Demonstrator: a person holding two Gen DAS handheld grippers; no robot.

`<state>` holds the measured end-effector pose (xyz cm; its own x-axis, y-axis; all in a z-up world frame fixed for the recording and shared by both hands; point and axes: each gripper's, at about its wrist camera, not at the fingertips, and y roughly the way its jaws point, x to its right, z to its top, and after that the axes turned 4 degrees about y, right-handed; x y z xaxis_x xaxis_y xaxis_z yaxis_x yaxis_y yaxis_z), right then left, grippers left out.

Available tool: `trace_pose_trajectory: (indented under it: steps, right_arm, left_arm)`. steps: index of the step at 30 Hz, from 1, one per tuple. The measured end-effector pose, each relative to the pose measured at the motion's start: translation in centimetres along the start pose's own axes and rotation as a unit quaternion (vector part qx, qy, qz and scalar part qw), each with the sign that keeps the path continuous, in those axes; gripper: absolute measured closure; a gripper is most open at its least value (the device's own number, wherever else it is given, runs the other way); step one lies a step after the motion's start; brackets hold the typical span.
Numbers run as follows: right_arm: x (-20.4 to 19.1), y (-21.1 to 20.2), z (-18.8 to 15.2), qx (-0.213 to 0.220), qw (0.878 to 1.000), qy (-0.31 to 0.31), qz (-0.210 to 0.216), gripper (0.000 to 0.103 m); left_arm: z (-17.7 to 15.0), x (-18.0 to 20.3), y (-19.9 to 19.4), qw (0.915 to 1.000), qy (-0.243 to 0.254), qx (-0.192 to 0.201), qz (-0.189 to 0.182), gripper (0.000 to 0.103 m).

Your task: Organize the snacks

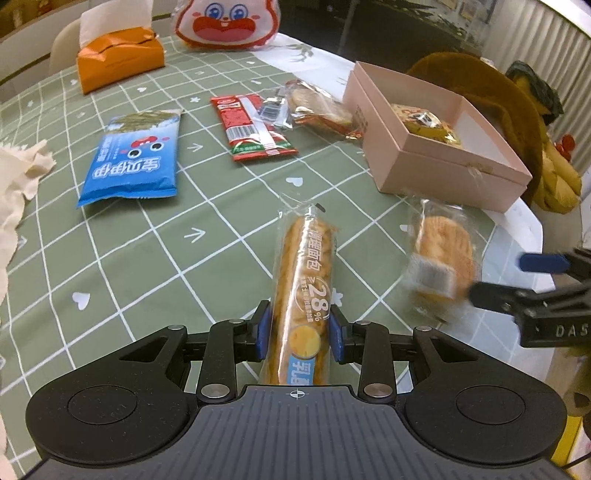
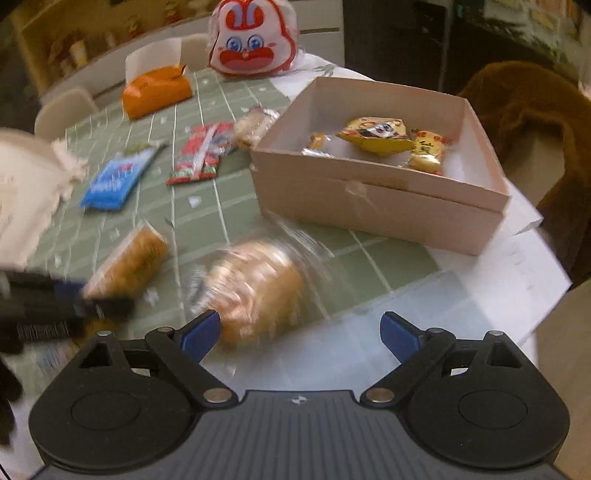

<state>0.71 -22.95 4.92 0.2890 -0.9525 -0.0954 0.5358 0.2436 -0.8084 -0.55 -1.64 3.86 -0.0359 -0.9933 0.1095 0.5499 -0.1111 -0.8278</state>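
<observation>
My left gripper [image 1: 300, 334] is shut on the near end of a long bread stick in a clear wrapper [image 1: 303, 273]; the far end points away over the green checked tablecloth [image 1: 147, 258]. To its right lies a round bread packet [image 1: 439, 254], blurred. My right gripper [image 2: 301, 334] stands open around that round bread packet [image 2: 255, 288], which sits close to the left pad and apart from the right one. Behind stands an open pink box [image 2: 369, 206] with a few yellow snacks [image 2: 376, 138] inside. The left gripper [image 2: 70, 299] and its bread stick [image 2: 129, 262] show blurred at left.
A blue packet [image 1: 133, 158], a red packet [image 1: 255, 129] and a clear-wrapped biscuit [image 1: 317, 107] lie mid-table. An orange tissue pack [image 1: 118, 62] and a bunny bag [image 1: 227, 22] stand at the back. White cloth [image 1: 14, 192] is at left, brown plush [image 1: 480, 85] beyond the box.
</observation>
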Motion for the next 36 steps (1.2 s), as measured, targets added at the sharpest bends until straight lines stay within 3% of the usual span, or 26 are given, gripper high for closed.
trace_pose_trajectory:
  steps: [3,8,11,16,22,23,33,36]
  right_arm:
    - [1.7,-1.1,-0.4,0.018,1.0,0.006,-0.018,0.009]
    - [2.2,-2.5,1.1,0.039,0.995,0.053,0.074,0.009]
    - [0.0,-1.6,2.3,0.044,0.994,0.005,0.099,0.009]
    - [-3.4,1.4,2.7,0.014,0.991,-0.089,0.101,0.013]
    - [-4.7,2.6,2.1,0.0,0.988,-0.117,0.106,0.026]
    - [-4.8,2.4,1.9,0.0,0.988,-0.119,0.103,0.031]
    - [-3.9,2.1,0.8,-0.008,0.993,-0.064,0.097,0.037]
    - [-3.6,1.4,0.7,-0.003,0.994,-0.057,0.089,0.048]
  left_arm:
    - [0.0,0.1,-0.1,0.9999,-0.01,0.003,0.003,0.066]
    - [-0.1,0.4,0.0,0.9999,-0.005,0.006,0.01,0.066]
    - [0.0,0.4,0.1,0.9999,-0.008,0.006,0.012,0.066]
    - [0.1,0.3,0.1,0.9999,-0.011,0.005,0.01,0.066]
    - [0.1,0.2,0.1,0.9998,-0.016,0.005,0.008,0.066]
    - [0.0,0.2,0.1,0.9998,-0.015,0.007,0.008,0.066]
    - [-0.2,0.3,0.0,0.9998,-0.006,0.013,0.01,0.066]
    - [-0.3,0.5,0.1,0.9998,-0.001,0.015,0.015,0.066]
